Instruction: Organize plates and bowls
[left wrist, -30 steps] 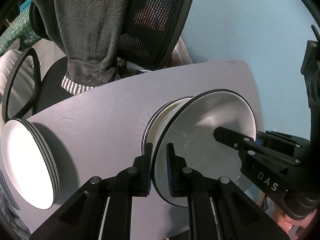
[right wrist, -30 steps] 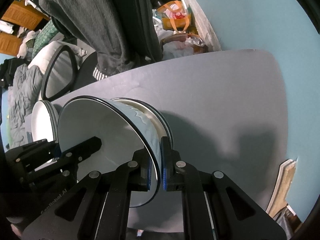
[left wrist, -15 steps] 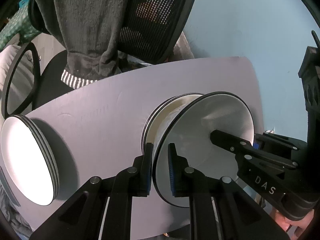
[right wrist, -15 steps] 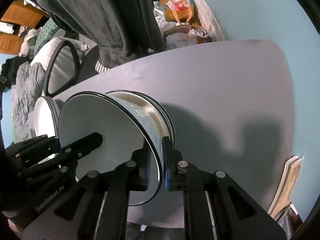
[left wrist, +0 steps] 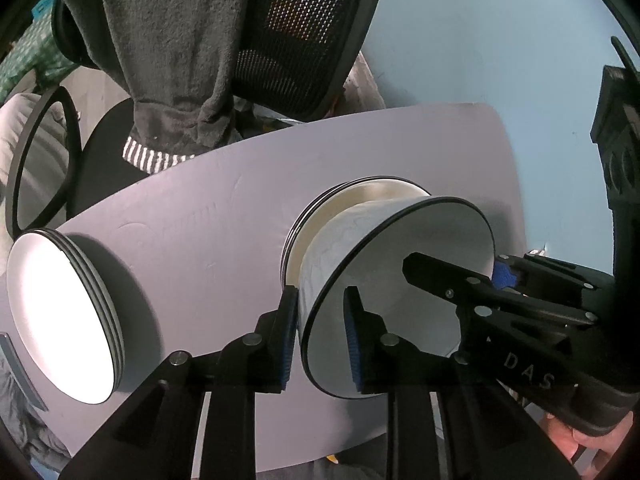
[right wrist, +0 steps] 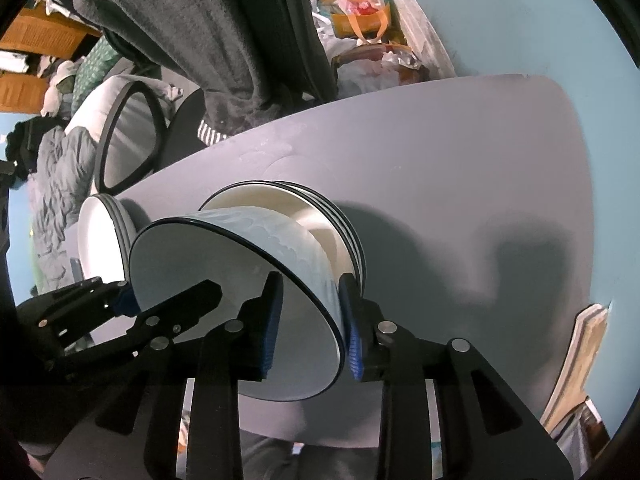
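A white bowl with a dark rim and pale blue wave pattern (left wrist: 400, 304) (right wrist: 240, 292) rests in a stack of cream dark-rimmed plates (left wrist: 360, 200) (right wrist: 320, 216) on the grey table (left wrist: 200, 220). My left gripper (left wrist: 320, 336) straddles the bowl's rim, jaws parted with a gap on each side. My right gripper (right wrist: 312, 320) straddles the opposite rim, jaws also parted. A second stack of white plates (left wrist: 60, 320) (right wrist: 100, 236) stands at the table's left end.
A black mesh office chair (left wrist: 300, 40) draped with a grey towel (left wrist: 168, 60) stands behind the table. A light blue wall (left wrist: 500, 60) is to the right. Bags and clutter (right wrist: 360, 20) lie on the floor beyond the table.
Both grippers have opened off the bowl's rim. The bowl has dropped and tilted deeper into the plate stack.
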{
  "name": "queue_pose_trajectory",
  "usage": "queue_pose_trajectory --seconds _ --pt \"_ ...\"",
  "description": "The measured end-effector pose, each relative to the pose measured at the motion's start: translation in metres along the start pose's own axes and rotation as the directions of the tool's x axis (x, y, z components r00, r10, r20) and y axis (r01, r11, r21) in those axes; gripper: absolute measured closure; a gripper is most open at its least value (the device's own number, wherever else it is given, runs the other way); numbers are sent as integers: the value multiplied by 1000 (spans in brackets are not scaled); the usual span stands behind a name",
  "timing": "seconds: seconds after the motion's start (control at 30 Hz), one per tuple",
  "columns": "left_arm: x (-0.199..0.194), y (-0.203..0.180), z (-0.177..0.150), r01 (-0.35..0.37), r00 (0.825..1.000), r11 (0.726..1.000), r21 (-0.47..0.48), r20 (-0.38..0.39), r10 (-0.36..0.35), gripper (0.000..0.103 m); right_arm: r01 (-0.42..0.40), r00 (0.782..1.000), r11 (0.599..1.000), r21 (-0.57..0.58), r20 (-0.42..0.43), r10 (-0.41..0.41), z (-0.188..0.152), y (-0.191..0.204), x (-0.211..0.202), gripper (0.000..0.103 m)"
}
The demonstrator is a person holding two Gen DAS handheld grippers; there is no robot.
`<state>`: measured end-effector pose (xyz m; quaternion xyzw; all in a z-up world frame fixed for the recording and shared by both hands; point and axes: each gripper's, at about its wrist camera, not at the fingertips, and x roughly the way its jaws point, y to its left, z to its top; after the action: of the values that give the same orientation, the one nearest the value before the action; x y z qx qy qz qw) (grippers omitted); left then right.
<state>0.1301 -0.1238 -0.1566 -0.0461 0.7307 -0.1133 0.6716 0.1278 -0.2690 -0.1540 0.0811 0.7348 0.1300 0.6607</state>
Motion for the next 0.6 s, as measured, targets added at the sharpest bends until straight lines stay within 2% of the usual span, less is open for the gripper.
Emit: queue_pose_trajectory --seconds 0.03,0.1,0.2,0.43,0.5,0.6 --pt "-2 0 0 -18 1000 1000 1 6 18 65 -3 1000 1000 4 0 3 0 0 0 75" --pt "-11 1 -1 -43 998 999 8 42 42 55 -8 1000 1000 9 7 8 0 -1 -2 75" --pt "-16 3 -1 -36 998 999 11 55 36 54 -2 1000 1000 11 12 2 0 -1 -6 69" --pt "-19 12 -4 -32 998 999 -22 61 33 51 16 1000 1000 -8 24 -16 -4 -1 -16 66" --pt "-19 14 -6 -32 997 999 -31 63 34 47 27 999 1000 -16 39 -27 -6 -5 -23 54" --pt "-15 18 -7 -33 997 998 -52 65 37 46 74 996 996 -58 57 -71 -5 -10 -27 51"
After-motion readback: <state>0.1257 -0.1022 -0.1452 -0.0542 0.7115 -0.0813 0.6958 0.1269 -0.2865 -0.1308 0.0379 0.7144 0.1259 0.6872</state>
